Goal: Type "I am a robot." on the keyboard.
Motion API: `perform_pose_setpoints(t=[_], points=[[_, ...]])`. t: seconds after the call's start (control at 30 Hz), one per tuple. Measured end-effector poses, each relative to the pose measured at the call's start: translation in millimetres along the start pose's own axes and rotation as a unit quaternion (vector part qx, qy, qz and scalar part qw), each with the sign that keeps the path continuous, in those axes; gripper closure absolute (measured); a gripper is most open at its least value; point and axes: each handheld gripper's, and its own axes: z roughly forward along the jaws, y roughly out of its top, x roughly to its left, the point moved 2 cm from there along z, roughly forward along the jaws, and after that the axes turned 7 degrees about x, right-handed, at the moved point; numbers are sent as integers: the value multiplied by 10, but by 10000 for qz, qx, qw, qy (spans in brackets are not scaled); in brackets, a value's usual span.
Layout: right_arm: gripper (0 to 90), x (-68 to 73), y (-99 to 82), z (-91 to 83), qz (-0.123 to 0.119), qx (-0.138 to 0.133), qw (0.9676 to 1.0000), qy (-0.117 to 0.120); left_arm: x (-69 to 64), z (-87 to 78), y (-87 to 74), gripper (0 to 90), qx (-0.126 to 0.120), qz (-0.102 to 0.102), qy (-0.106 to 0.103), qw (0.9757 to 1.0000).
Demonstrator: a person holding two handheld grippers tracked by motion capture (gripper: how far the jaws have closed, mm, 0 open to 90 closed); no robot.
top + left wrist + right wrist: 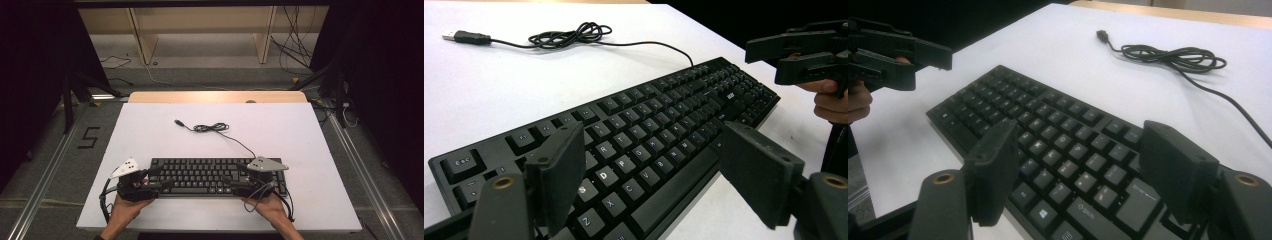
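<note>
High view: black keyboard (215,176) lies flat at near edge of white desk (150,130), long side facing person. Cable (215,128) runs from keyboard's far edge, coiled loosely mid-desk, ending in USB plug (178,122). Left gripper (159,184) hovers over keyboard's left end, jaws spread, nothing between. Right gripper (234,184) hovers over right end, jaws spread, holding nothing. Left gripper view: keys with white letters below jaws, right gripper far off at upper right.
</note>
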Motion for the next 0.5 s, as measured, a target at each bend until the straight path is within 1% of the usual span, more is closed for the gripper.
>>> perform_pose_setpoints(t=[0.33, 0.37, 0.4, 0.5], points=[[371, 38, 69, 156, -35, 115, 9999, 70, 23, -1, -5, 264, 56, -46, 66, 10000], [391, 46, 84, 193, -44, 159, 9998, 92, 30, -2, -5, 264, 66, -42, 84, 9999], [391, 46, 84, 193, -44, 159, 9998, 92, 34, -2, -6, 264, 68, -67, 105, 9999], [449, 65, 117, 281, -59, 295, 9995, 88, 56, -11, -11, 272, 121, -109, 153, 9997]])
